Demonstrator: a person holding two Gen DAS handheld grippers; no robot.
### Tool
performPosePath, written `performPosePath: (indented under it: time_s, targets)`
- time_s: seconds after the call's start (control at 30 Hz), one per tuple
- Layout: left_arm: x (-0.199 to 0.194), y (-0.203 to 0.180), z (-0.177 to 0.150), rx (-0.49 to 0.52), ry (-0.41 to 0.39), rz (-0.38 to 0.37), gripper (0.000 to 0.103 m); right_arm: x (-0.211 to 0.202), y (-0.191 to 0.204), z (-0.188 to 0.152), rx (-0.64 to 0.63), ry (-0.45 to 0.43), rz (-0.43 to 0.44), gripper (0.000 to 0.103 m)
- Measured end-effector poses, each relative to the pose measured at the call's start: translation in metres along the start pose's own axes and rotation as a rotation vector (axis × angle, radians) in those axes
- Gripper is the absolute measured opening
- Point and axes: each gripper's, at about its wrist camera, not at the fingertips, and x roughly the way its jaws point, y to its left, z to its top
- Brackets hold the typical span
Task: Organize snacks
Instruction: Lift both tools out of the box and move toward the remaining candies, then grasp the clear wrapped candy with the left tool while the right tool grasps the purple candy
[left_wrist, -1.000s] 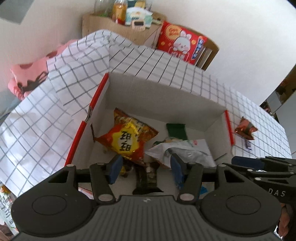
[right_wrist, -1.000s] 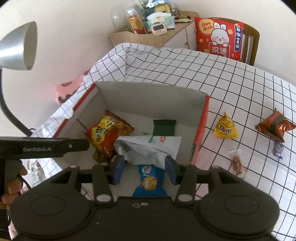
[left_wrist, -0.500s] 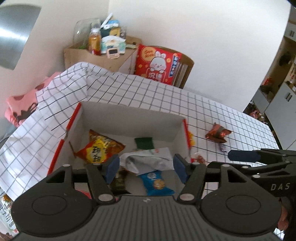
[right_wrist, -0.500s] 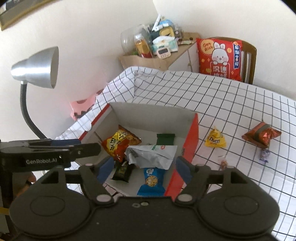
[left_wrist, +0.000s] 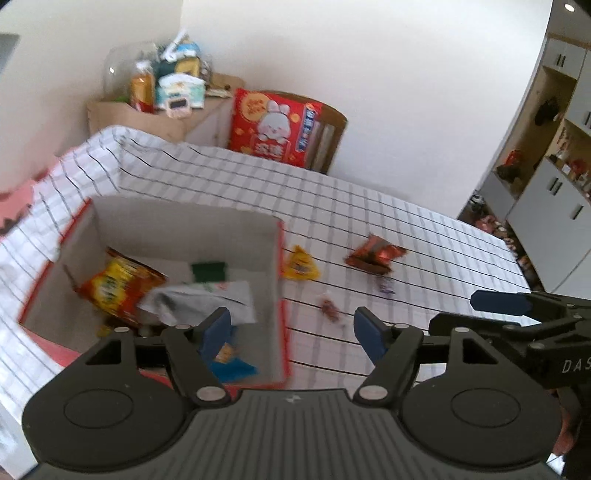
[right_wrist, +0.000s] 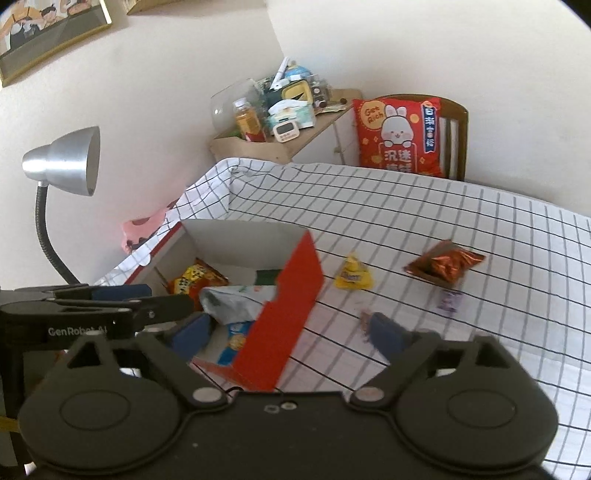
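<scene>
A red-edged cardboard box (left_wrist: 184, 229) (right_wrist: 291, 302) on the checked tablecloth holds an orange chip bag (left_wrist: 118, 288), a white pouch (left_wrist: 199, 299), a green packet (left_wrist: 208, 271) and a blue cookie pack (left_wrist: 229, 360). Right of the box lie a yellow M&M's bag (left_wrist: 300, 266) (right_wrist: 352, 274), a brown-red snack bag (left_wrist: 375, 254) (right_wrist: 443, 264), a small purple candy (right_wrist: 448, 301) and a small wrapped candy (left_wrist: 330, 309). My left gripper (left_wrist: 291, 330) is open and empty above the box's right wall. My right gripper (right_wrist: 291, 332) is open and empty beside it.
A silver desk lamp (right_wrist: 61, 166) stands at the left. Behind the table are a cluttered wooden shelf (right_wrist: 280, 125) and a chair with a red rabbit cushion (right_wrist: 399, 136). Cabinets (left_wrist: 546, 206) stand at the far right.
Both grippers have lifted up and away from the box and shifted right, so the loose snacks on the cloth come into view. Both stay open and empty.
</scene>
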Motion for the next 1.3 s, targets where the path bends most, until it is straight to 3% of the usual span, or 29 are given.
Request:
performPosePath:
  time_s: [0.2,0.53,0.83,1.07,1.3]
  targets:
    - [0.028,-0.030,-0.013,-0.083,0.040,0.018,0.076,-0.015,-0.041,-0.008,-0.002,-0.009,-0.037,0.101]
    - [0.087,-0.080,-0.011,-0.125,0.114,0.152,0.076,-0.003,-0.120,-0.003,0.053,0.050,-0.137,0.101]
    - [0.150,-0.090,0.002,-0.142,0.205,0.253,0.076,0.044,-0.163,0.011,0.100,0.144,-0.175,0.101]
    - [0.190,-0.087,0.009,-0.174,0.265,0.283,0.076,0.092,-0.181,0.023,0.163,0.198,-0.172,0.099]
    - [0.216,-0.088,0.015,-0.159,0.296,0.316,0.075,0.132,-0.186,0.028,0.168,0.260,-0.188,0.091]
